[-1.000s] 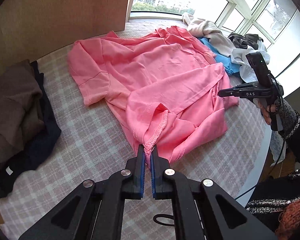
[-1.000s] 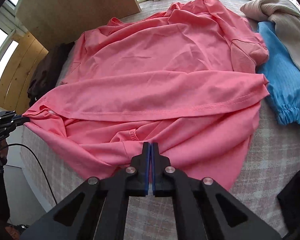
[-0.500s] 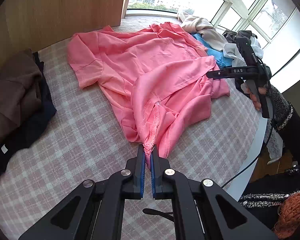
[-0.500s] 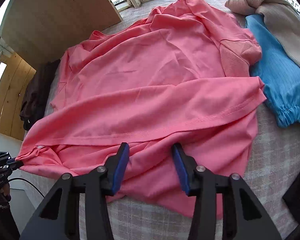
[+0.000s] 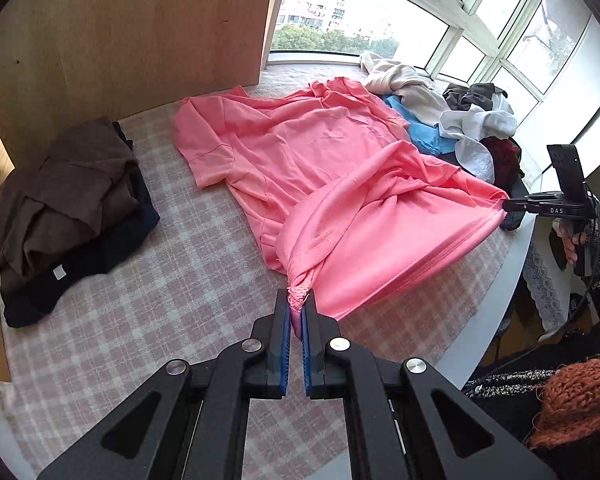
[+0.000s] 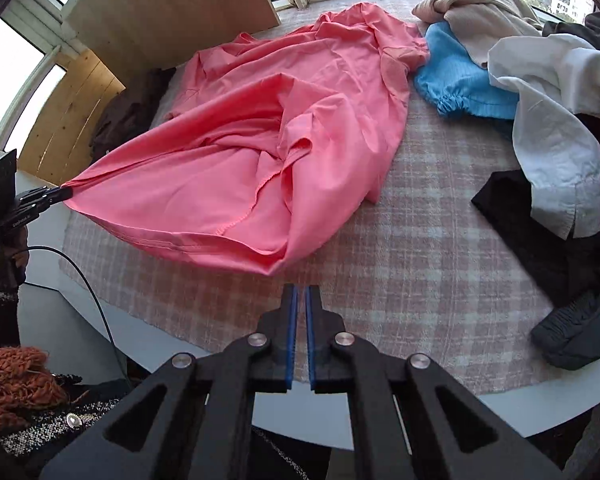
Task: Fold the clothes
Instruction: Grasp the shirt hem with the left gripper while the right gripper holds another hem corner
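Note:
A pink shirt point(image 5: 320, 168) lies crumpled on the checked table cover point(image 5: 172, 280), its lower part lifted and stretched between both grippers. My left gripper point(image 5: 296, 310) is shut on a bunched piece of the hem. In the left wrist view the shirt's far corner runs taut to the tips of my right gripper point(image 5: 505, 205), held in a person's hand point(image 5: 572, 240). In the right wrist view the right gripper point(image 6: 301, 292) is shut. The pink shirt point(image 6: 268, 128) comes to a point just ahead of its tips, and hardly any cloth shows between the pads. The left gripper point(image 6: 60, 193) pinches the opposite corner.
Folded brown and navy clothes point(image 5: 64, 200) are stacked at the left by a wooden panel point(image 5: 140, 32). A pile of beige, blue, white and dark clothes point(image 5: 452, 120) lies at the back right; in the right wrist view the white garment point(image 6: 548, 120) and a dark garment point(image 6: 540, 248) sit close on the right. The table's curved edge point(image 5: 500, 292) is near.
The right gripper let go of the shirt and opened, then shut again at a corner and drew back toward the table edge. The left gripper kept its hold and raised the hem.

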The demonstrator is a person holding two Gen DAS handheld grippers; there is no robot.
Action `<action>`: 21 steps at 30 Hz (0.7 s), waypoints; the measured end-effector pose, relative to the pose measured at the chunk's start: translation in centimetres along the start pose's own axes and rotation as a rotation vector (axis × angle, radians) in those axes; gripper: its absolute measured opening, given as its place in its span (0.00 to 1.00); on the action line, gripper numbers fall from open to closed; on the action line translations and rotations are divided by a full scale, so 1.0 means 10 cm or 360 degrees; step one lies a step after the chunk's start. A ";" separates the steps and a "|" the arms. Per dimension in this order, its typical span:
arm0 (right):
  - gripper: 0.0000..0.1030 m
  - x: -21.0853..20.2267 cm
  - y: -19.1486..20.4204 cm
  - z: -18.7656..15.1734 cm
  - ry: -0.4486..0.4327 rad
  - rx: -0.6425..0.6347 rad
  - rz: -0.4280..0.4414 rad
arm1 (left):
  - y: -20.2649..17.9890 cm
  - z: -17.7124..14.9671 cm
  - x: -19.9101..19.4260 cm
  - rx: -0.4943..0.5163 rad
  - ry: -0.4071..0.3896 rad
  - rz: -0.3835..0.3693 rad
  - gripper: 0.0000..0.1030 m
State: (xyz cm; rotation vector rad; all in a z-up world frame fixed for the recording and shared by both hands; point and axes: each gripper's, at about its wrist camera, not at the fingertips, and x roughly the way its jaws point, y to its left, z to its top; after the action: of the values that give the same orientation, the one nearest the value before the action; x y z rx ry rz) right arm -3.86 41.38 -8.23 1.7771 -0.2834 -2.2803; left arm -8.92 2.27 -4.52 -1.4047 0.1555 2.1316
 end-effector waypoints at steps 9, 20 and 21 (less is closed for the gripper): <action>0.20 0.33 0.08 0.21 -0.0206 -0.0142 -0.0034 | 0.18 -0.34 0.34 -0.0140 0.0181 0.0025 0.04; 0.01 1.01 0.38 0.78 -0.0128 -0.0210 0.0001 | 0.15 -0.24 0.43 -0.0109 0.0181 0.0038 0.04; 0.02 0.94 0.35 0.76 -0.0131 -0.0205 0.0015 | 0.17 -0.24 0.43 -0.0110 0.0180 0.0047 0.04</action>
State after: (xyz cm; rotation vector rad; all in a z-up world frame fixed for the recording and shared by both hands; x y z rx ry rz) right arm -13.18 35.30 -14.04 1.6195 -0.1552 -2.3126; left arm -9.06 1.62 -9.71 -1.5730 0.1481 2.0999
